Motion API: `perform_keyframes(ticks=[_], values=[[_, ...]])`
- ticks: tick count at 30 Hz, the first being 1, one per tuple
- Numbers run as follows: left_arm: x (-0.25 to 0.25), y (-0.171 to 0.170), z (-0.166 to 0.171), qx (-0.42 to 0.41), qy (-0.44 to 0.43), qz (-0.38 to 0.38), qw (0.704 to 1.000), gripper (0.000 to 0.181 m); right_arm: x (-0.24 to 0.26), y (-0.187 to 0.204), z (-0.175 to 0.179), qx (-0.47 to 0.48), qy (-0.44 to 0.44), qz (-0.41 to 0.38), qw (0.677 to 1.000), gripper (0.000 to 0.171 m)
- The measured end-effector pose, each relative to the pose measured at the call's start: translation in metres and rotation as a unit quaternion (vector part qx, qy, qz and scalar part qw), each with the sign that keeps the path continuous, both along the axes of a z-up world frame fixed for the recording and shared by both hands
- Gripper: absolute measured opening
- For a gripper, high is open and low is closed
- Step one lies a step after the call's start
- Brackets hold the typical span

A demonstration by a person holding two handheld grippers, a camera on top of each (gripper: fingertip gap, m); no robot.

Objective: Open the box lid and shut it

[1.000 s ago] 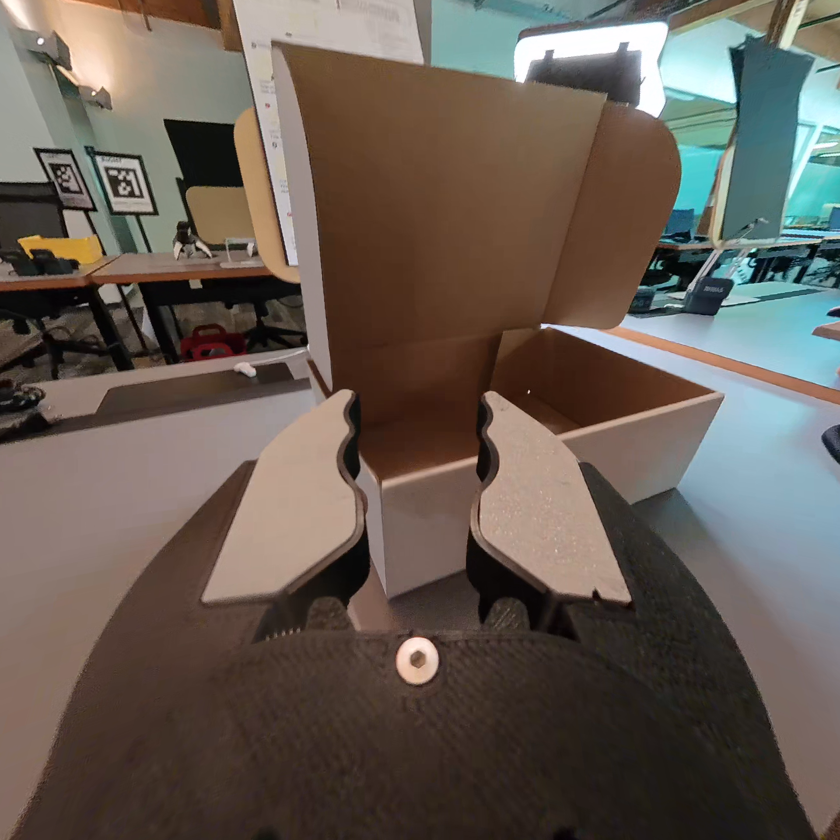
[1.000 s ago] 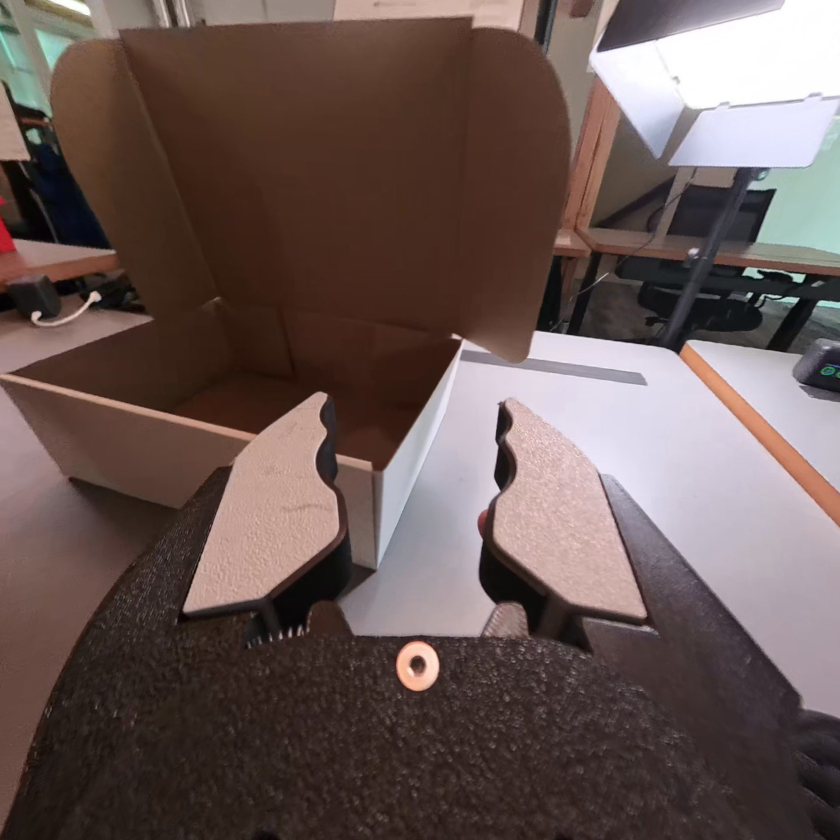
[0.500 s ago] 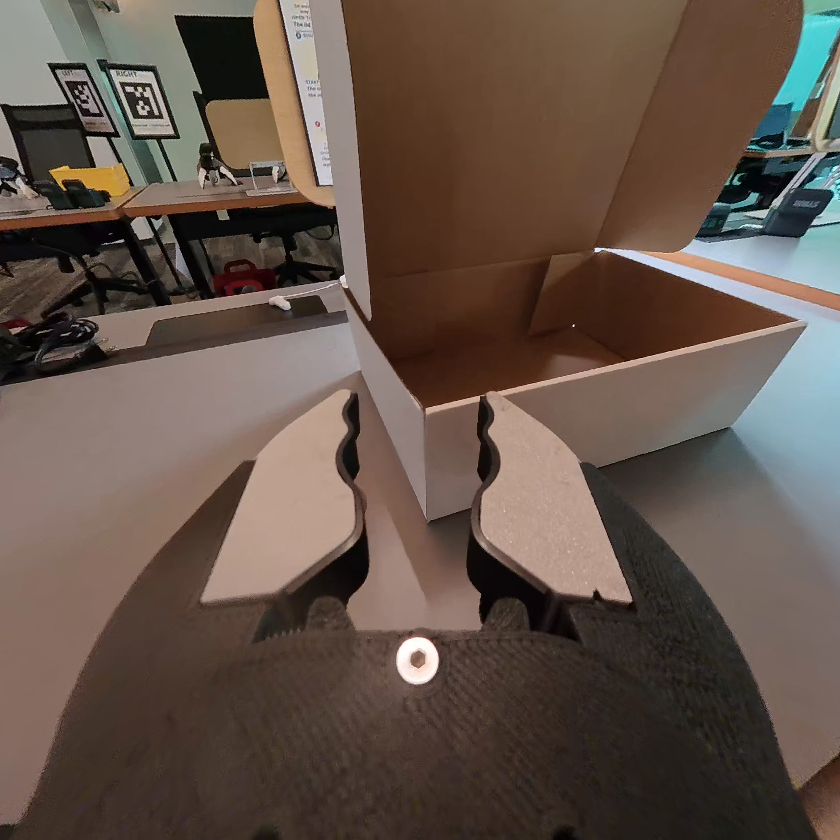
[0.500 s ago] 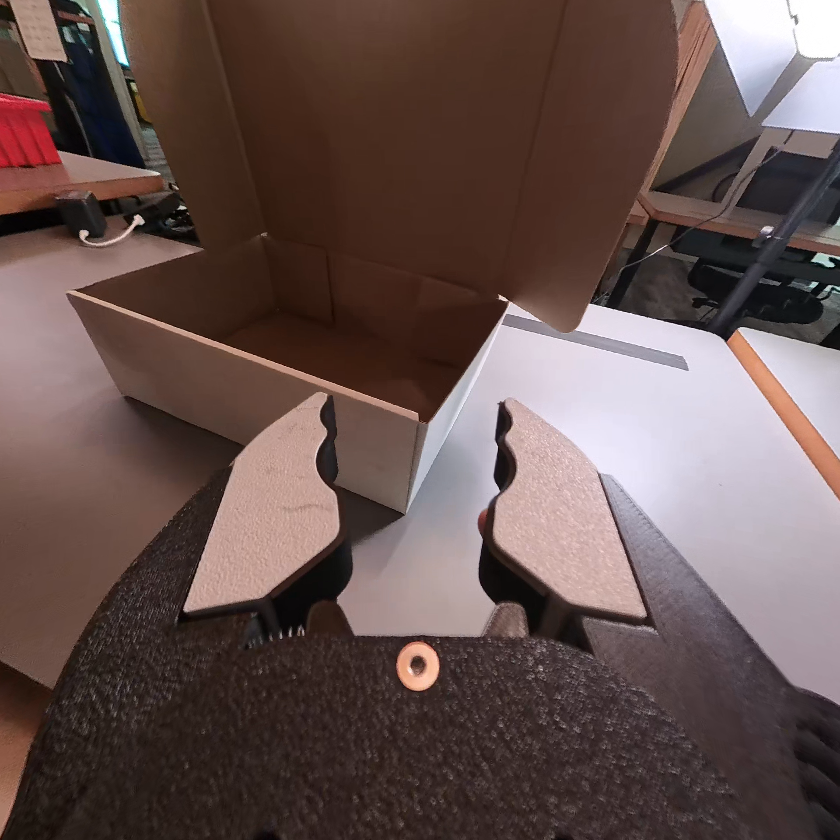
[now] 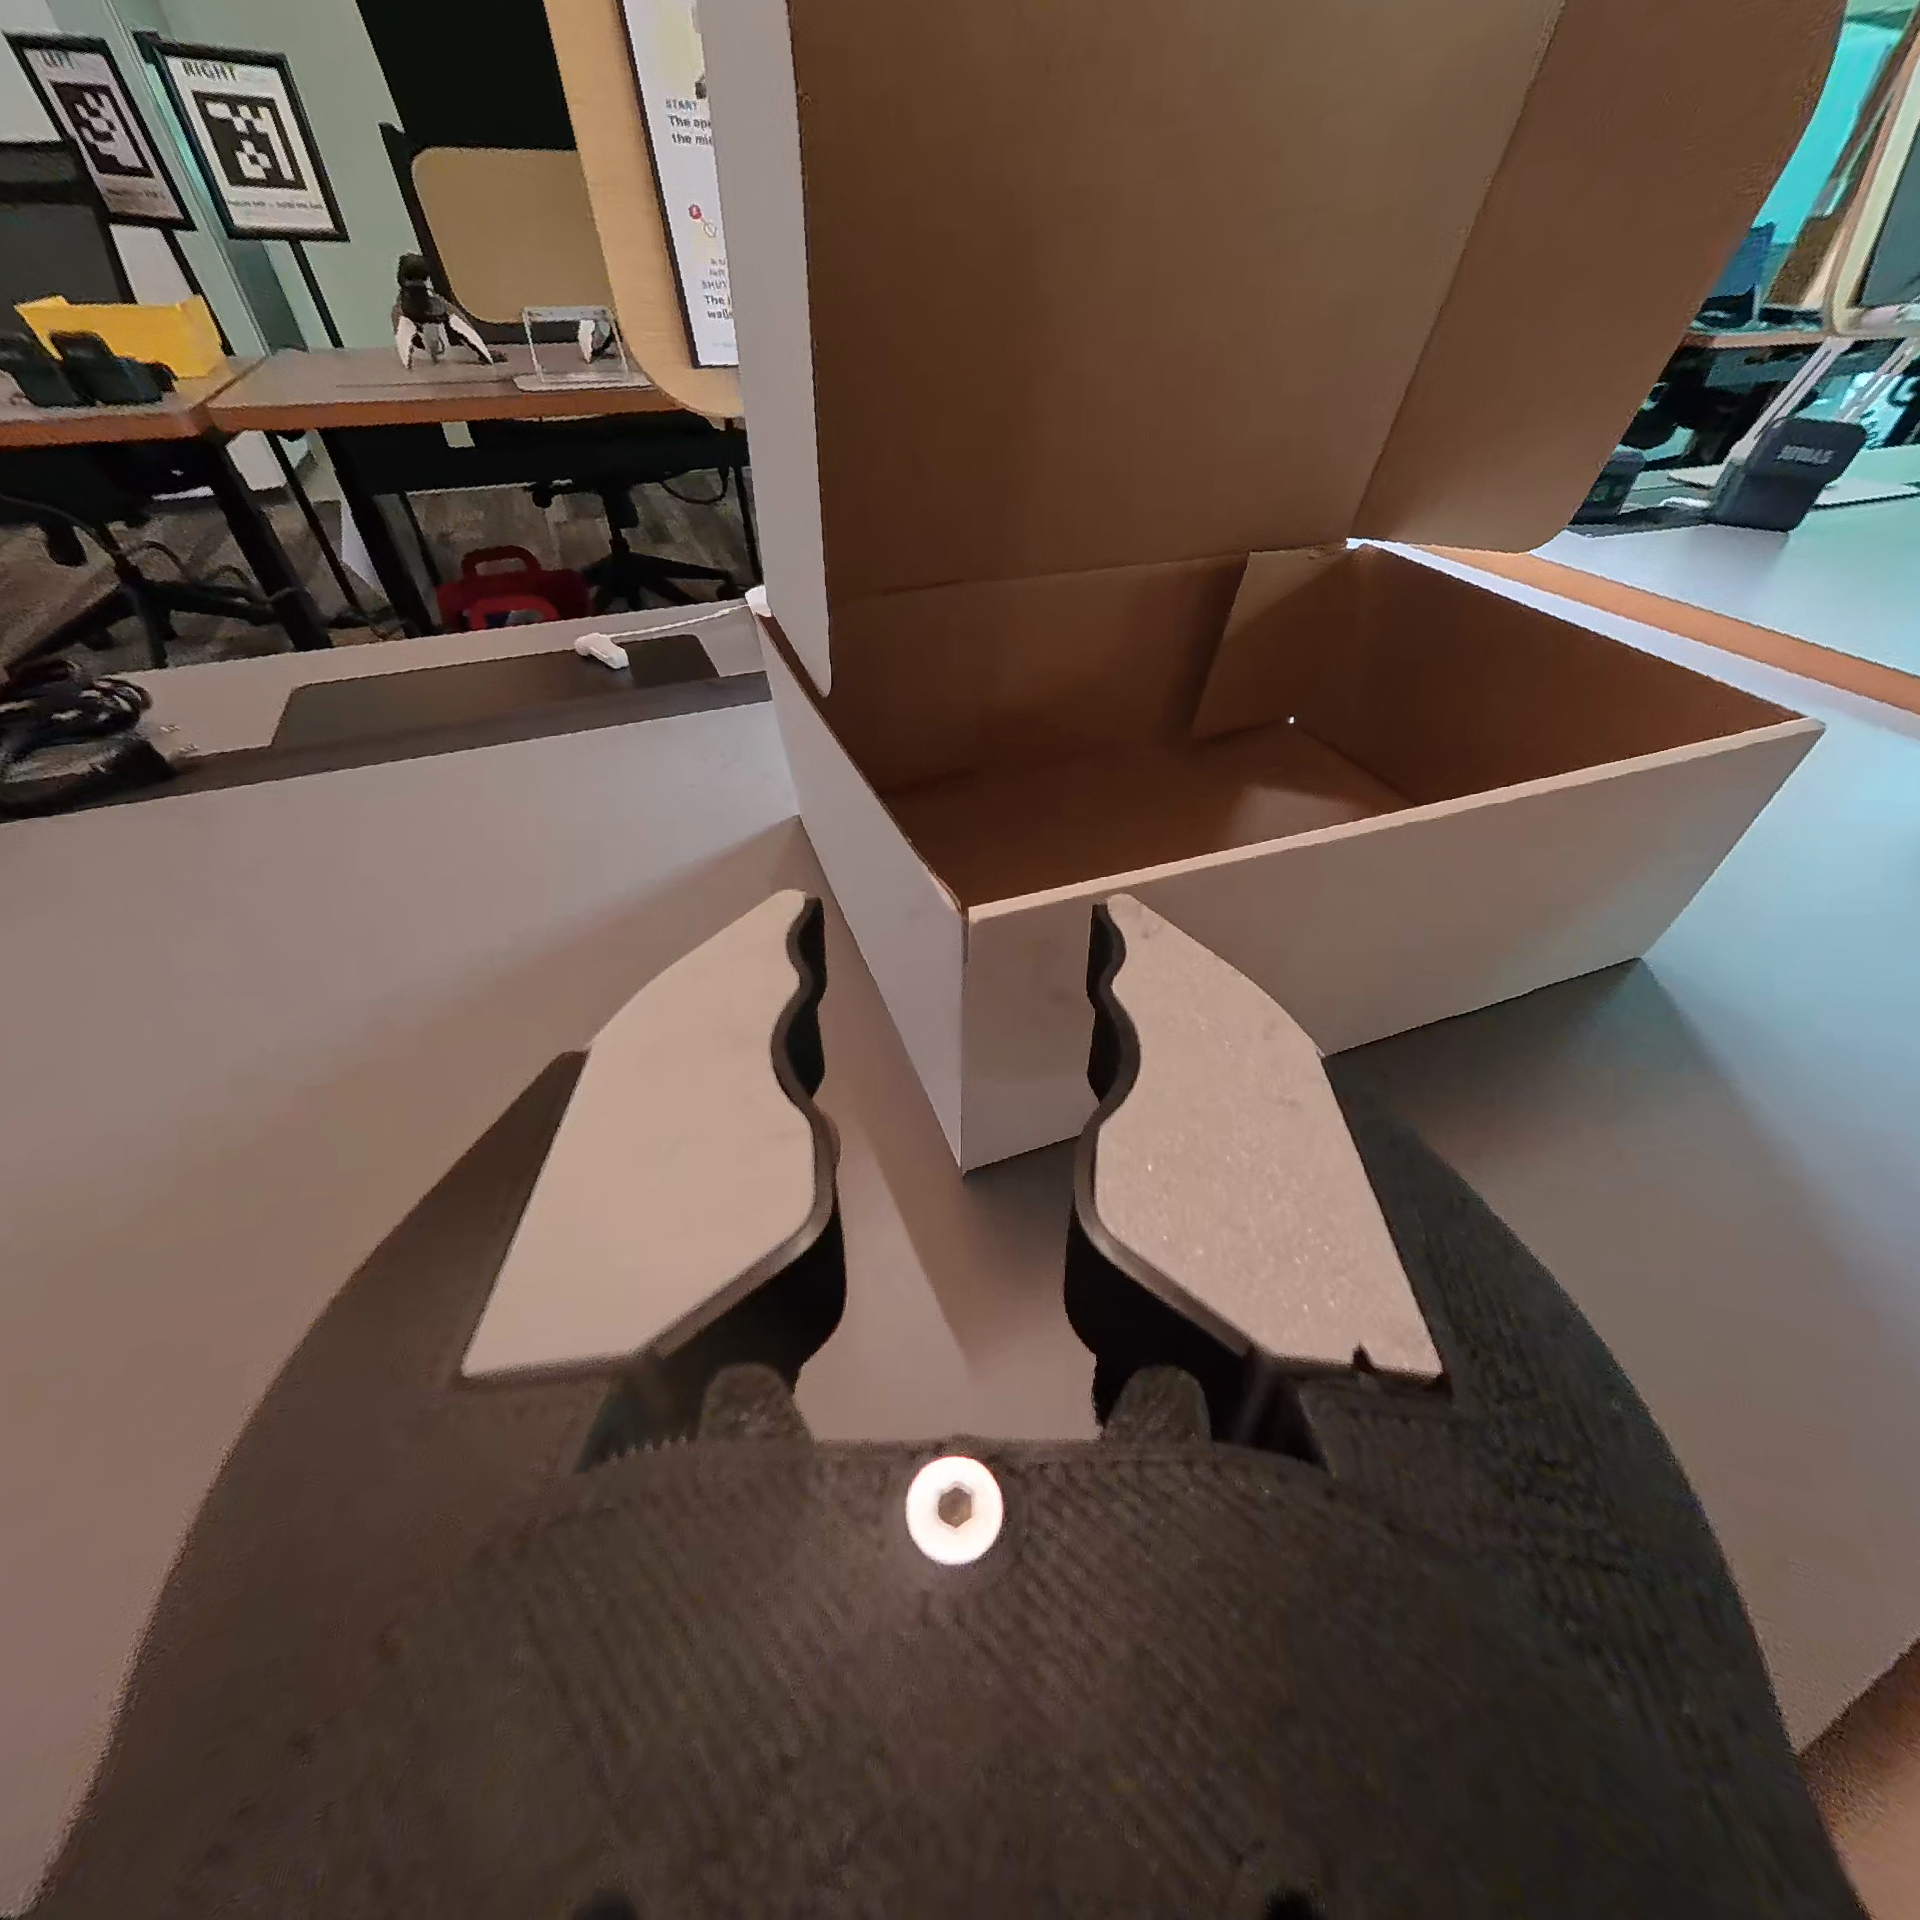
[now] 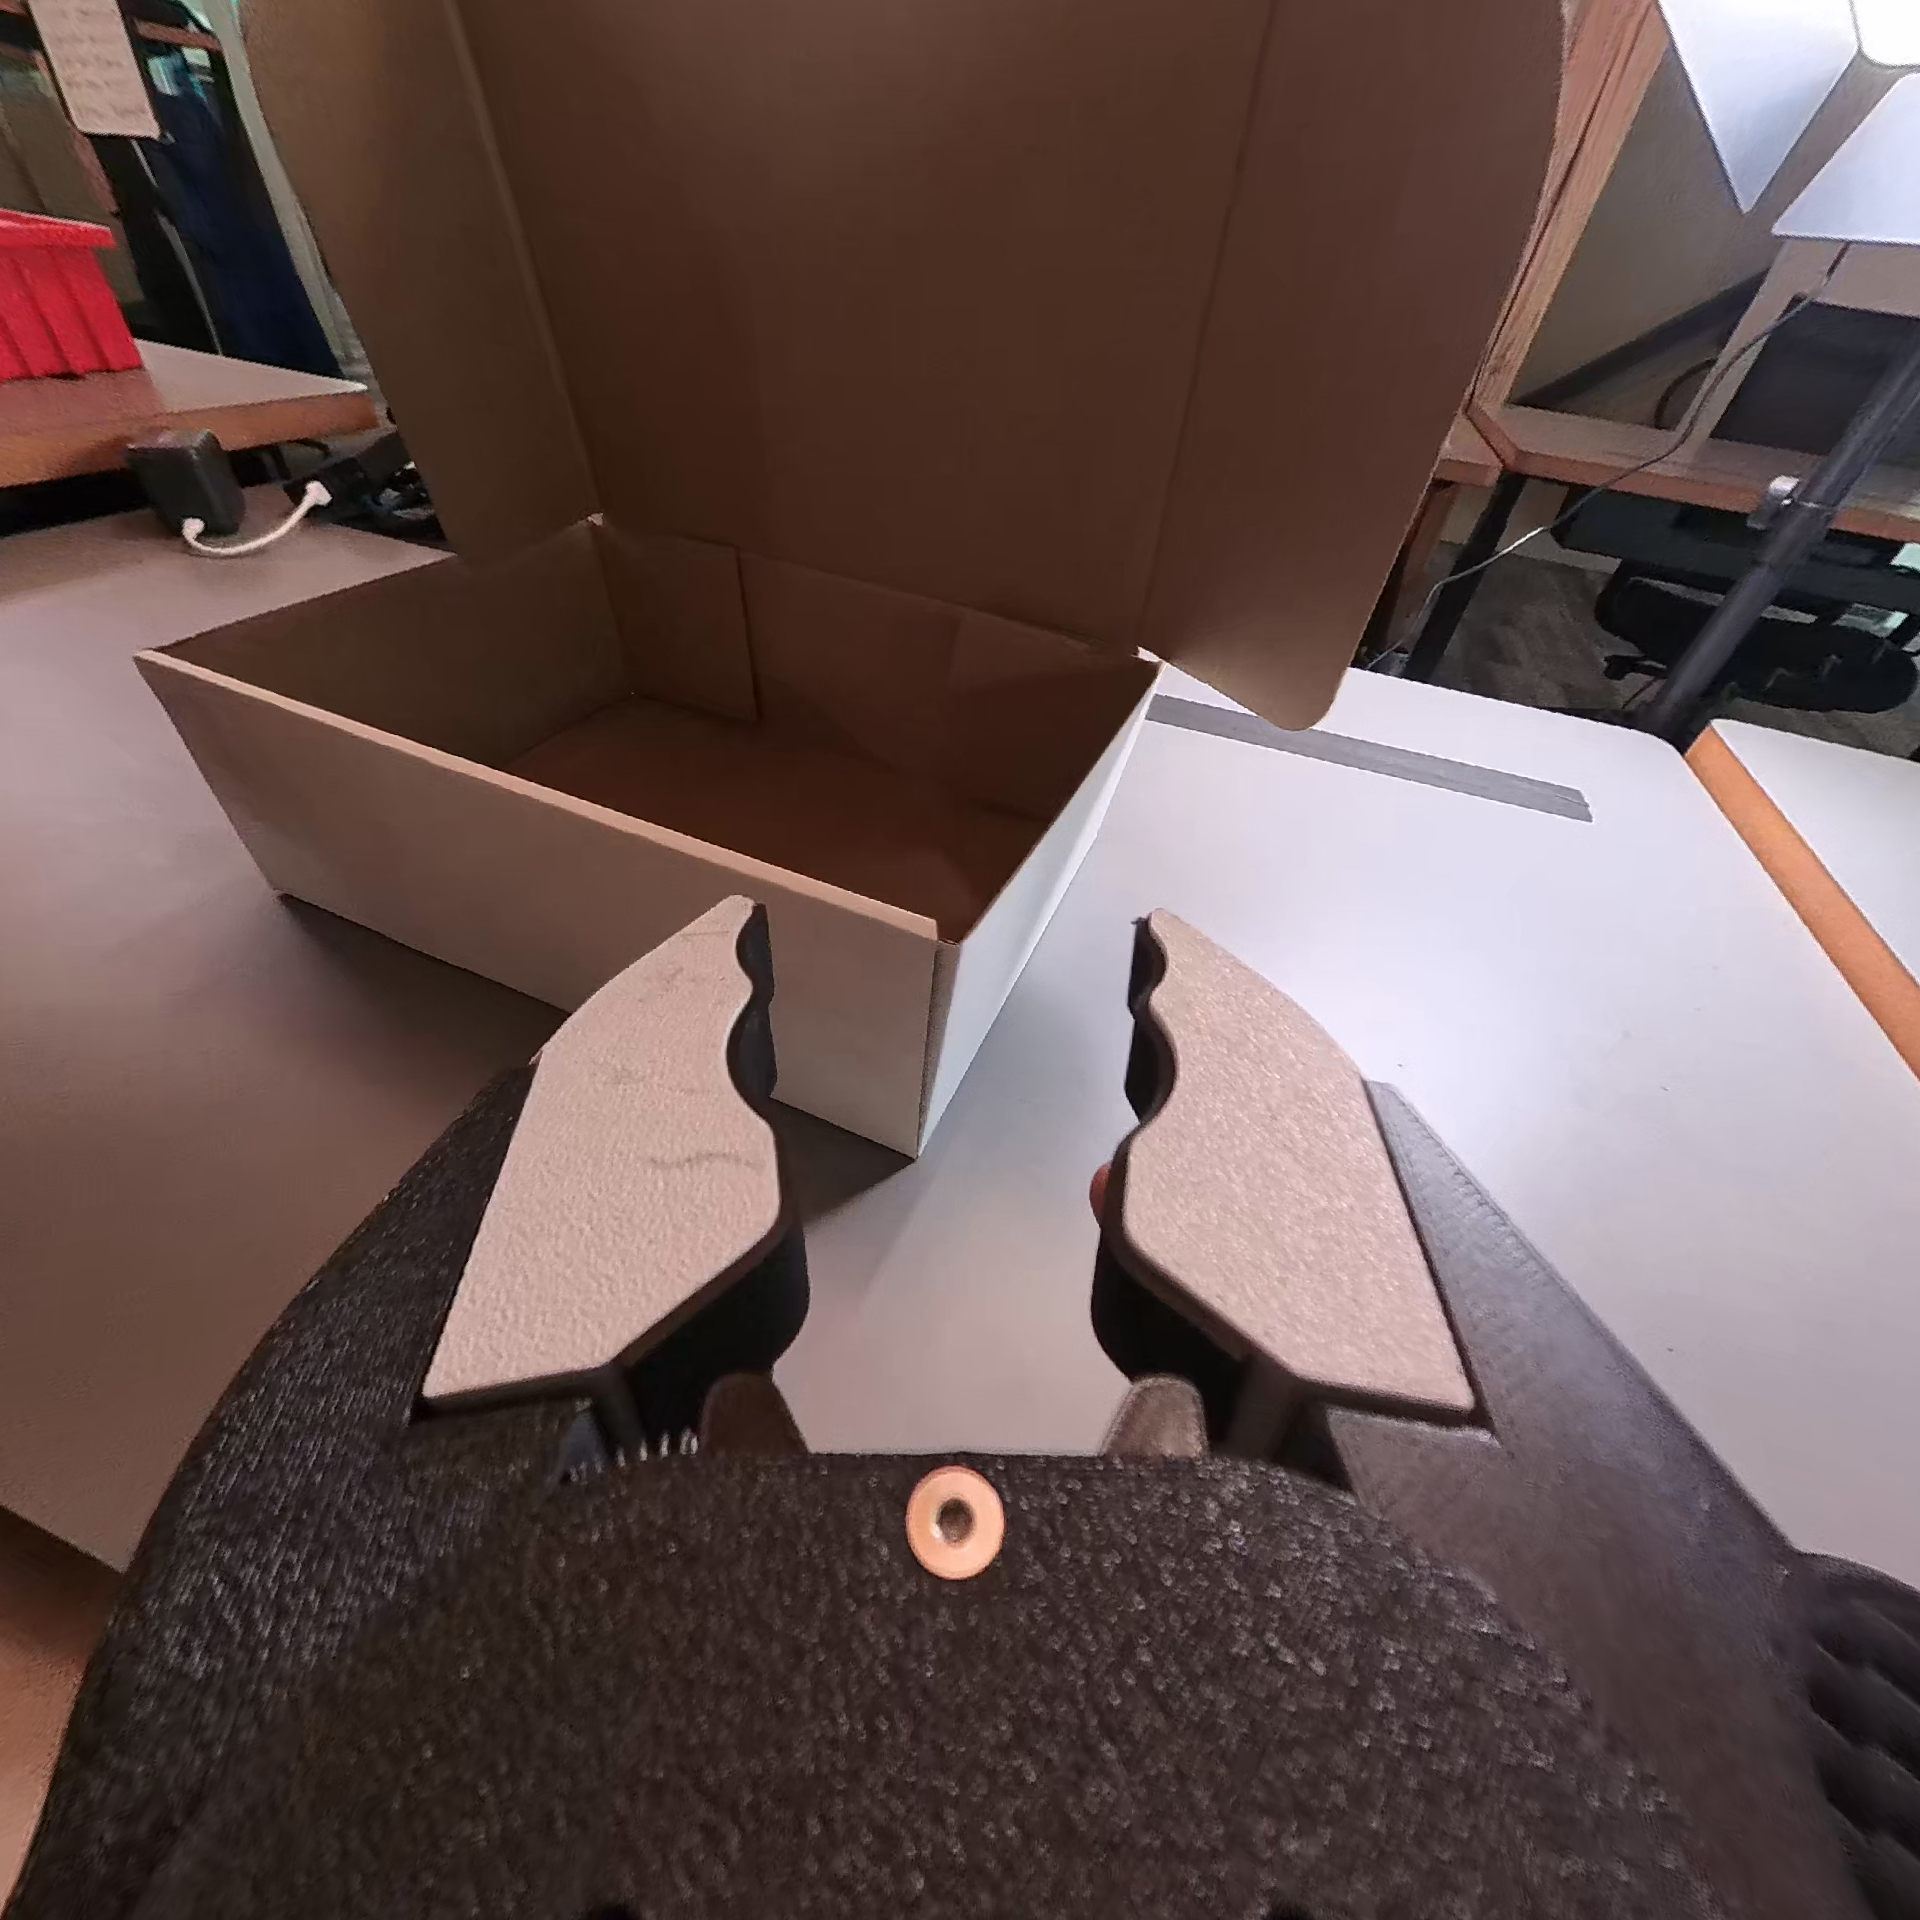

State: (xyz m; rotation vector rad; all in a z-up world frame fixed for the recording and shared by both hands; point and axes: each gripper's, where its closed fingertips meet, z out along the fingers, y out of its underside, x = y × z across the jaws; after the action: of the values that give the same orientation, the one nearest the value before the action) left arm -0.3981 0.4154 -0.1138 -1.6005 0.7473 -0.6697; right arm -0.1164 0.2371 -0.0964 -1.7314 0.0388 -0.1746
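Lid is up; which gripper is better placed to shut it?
Neither clearly: left gripper and right gripper are both open, each facing a front corner of the box, below the raised lid.

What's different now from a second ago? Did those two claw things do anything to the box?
Both tools, the left tool and the right tool, backed away from the box and rose a little. Neither took hold of anything. The lid stayed up, the box stayed empty, and both tools stayed open.
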Motion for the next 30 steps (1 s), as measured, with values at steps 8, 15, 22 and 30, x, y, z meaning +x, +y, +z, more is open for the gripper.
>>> perform_keyframes(ticks=[8, 15, 22, 30], values=[[-0.007, -0.003, 0.004, -0.001, -0.016, -0.084, 0.996, 0.048, 0.025, -0.011, 0.002, -0.010, -0.004, 0.057, 0.998, 0.068], [-0.050, 0.027, -0.001, 0.009, 0.027, -0.173, 0.984, 0.053, 0.087, -0.034, -0.005, -0.050, -0.002, 0.124, 0.991, 0.065], [-0.094, 0.069, -0.007, 0.001, 0.123, -0.252, 0.960, 0.047, 0.138, -0.044, -0.020, -0.113, -0.016, 0.203, 0.972, 0.049], [-0.106, 0.113, 0.032, -0.017, 0.128, -0.344, 0.930, 0.050, 0.182, -0.026, 0.005, -0.157, -0.004, 0.255, 0.954, 0.063]])
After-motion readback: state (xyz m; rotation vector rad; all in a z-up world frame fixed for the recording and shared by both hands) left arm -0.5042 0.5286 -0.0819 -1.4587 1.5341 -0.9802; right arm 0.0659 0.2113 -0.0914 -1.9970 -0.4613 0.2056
